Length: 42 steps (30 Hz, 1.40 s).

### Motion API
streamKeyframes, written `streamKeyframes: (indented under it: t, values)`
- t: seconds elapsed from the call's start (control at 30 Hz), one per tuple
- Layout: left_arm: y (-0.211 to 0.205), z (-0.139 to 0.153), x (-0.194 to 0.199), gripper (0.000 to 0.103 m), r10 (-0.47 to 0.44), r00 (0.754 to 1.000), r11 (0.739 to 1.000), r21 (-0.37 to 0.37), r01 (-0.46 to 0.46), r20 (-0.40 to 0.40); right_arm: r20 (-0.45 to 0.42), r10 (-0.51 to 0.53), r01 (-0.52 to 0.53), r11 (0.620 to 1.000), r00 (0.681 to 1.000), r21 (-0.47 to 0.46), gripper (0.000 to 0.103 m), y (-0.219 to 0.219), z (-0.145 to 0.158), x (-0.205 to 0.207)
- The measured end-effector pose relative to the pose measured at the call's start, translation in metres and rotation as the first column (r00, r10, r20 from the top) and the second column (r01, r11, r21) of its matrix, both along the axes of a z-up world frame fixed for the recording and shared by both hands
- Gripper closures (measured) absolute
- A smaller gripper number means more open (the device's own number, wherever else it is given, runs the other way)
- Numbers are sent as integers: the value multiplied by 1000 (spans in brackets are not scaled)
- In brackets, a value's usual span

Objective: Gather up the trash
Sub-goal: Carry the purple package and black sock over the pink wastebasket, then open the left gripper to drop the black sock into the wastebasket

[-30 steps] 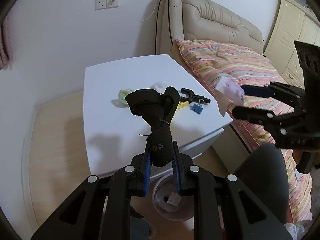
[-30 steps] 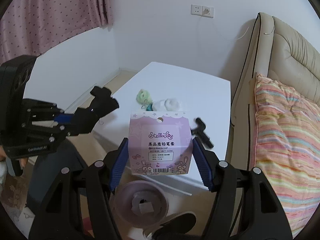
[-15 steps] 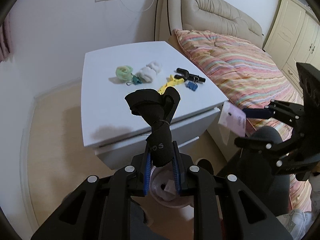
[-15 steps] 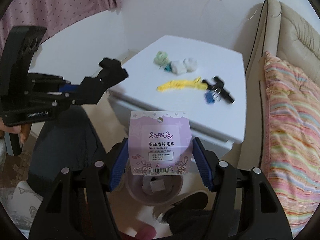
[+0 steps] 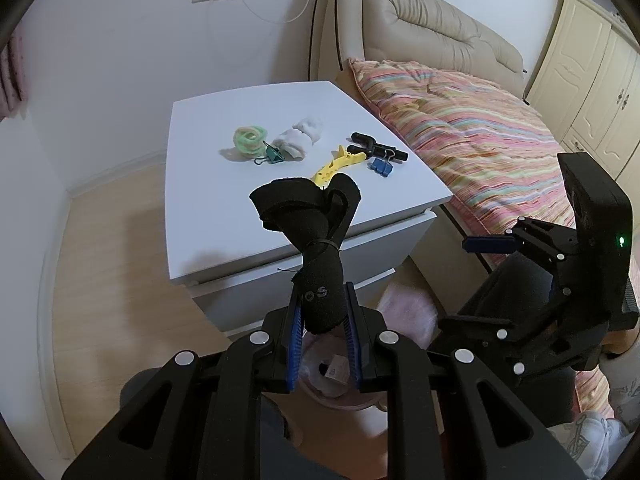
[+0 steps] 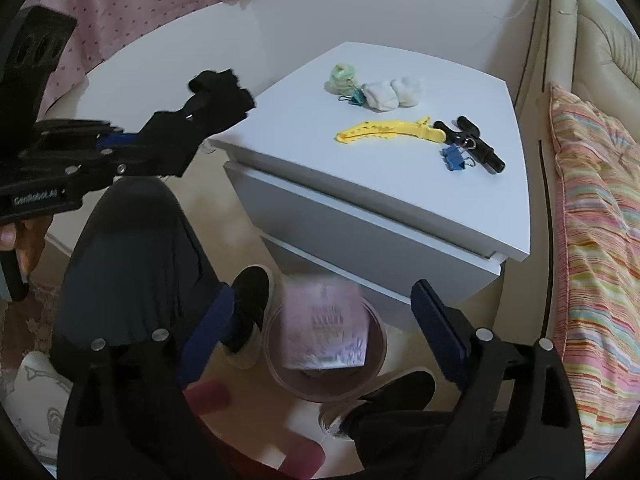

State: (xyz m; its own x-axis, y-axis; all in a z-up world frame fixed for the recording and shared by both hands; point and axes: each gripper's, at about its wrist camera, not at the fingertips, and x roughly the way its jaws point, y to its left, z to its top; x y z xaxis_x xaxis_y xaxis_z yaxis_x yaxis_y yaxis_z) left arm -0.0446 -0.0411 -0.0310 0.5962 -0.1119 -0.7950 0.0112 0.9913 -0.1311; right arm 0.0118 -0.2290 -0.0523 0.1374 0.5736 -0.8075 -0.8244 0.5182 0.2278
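Observation:
My left gripper (image 5: 322,336) is shut on a black knotted strap (image 5: 316,240) and holds it above the pink bin (image 5: 332,388), in front of the nightstand. It also shows in the right wrist view (image 6: 160,144), with the strap (image 6: 220,92) sticking out. My right gripper (image 6: 320,320) is open over the pink bin (image 6: 372,376). A purple paper package (image 6: 324,328), blurred, is dropping into the bin below it. The right gripper shows in the left wrist view (image 5: 492,276), open, with the blurred package (image 5: 408,308) below.
A white nightstand (image 6: 460,208) holds a green hair tie (image 6: 342,74), white tissue wads (image 6: 394,94), a yellow clip (image 6: 388,132), a blue binder clip (image 6: 454,158) and a black tool (image 6: 476,144). A bed (image 6: 592,200) stands to the right. My legs and shoes (image 6: 248,304) flank the bin.
My right gripper has opened and let go of the purple package, which falls toward the bin. Both grippers have drawn back from the nightstand and lowered over the bin.

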Motion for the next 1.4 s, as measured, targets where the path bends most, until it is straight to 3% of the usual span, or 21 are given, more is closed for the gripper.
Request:
streamKeyframes:
  t: [0.23,0.83,1.23,1.4]
  values:
    - [-6,-5,2,83,-35,999,999,-7,35,-15,-8,-41,41,999,999,-8,6,-5,1,7]
    - [-39,-13,11,83,-145,988,989,9,145,-46,14,-167,167,986,986,14,4,-47,31,31]
    - [-66,-21,17,83,-212,973,976,25,215,-90,-5,-247,247,969,969,19,4,-73,25,43]
    - [-71,-23,19,72,-228,969,973,15,230,-100,-17,-254,254,967,967,23,4,-78,21,44]
